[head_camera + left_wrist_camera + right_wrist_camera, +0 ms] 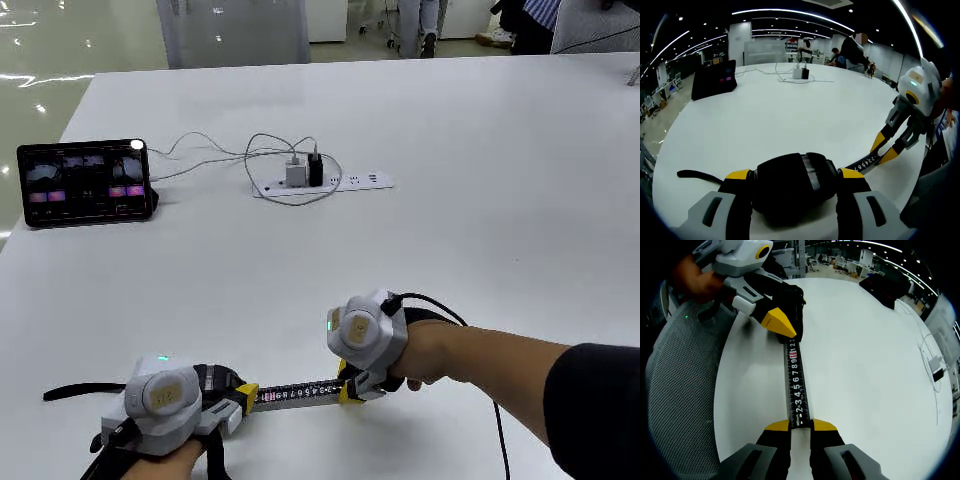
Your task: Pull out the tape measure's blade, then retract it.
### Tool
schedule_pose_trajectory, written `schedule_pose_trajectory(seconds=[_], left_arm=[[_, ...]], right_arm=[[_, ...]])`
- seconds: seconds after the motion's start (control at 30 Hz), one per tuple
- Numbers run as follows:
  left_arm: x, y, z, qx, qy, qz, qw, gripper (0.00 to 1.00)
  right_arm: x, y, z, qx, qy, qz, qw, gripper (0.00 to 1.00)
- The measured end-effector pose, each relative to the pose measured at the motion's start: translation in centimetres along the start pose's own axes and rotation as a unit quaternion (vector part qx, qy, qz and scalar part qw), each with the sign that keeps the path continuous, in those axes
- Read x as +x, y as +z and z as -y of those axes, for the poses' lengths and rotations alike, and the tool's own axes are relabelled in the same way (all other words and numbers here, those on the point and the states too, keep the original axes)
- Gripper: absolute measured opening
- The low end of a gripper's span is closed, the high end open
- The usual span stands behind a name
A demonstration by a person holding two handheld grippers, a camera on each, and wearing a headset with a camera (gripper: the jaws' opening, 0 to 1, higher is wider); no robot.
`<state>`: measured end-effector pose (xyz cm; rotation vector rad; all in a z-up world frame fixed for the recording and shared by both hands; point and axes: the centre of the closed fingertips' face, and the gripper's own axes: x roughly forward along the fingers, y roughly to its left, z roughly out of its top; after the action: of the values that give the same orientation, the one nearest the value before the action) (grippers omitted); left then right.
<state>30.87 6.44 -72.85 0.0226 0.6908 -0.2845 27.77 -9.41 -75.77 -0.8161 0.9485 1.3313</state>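
quick count: two grippers, left gripper (236, 393) and right gripper (350, 390). one tape measure (790, 186) with one blade (796, 385). one tablet (85, 182). one power strip (358, 182) holding two chargers, one white charger (295, 175), one black charger (315, 168). one table (470, 150).

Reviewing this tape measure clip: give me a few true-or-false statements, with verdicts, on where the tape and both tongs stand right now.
1. The left tongs are shut on the tape measure case. True.
2. The right tongs grip the blade near its end. True.
3. The blade is fully retracted into the case. False: a numbered stretch spans from the case to the right tongs.
4. The tablet has a dark screen. False: its screen is lit.
5. The power strip has chargers plugged into it. True.
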Motion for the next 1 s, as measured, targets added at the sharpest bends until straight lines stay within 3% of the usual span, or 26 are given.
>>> schedule_pose_trajectory(seconds=[1.0], left_arm=[[0.1, -0.1, -0.1, -0.002, -0.002, -0.002, 1.0, 0.64]], right_arm=[[0.5, 1.3, -0.1, -0.001, -0.005, 0.013, 0.9999, 0.1]])
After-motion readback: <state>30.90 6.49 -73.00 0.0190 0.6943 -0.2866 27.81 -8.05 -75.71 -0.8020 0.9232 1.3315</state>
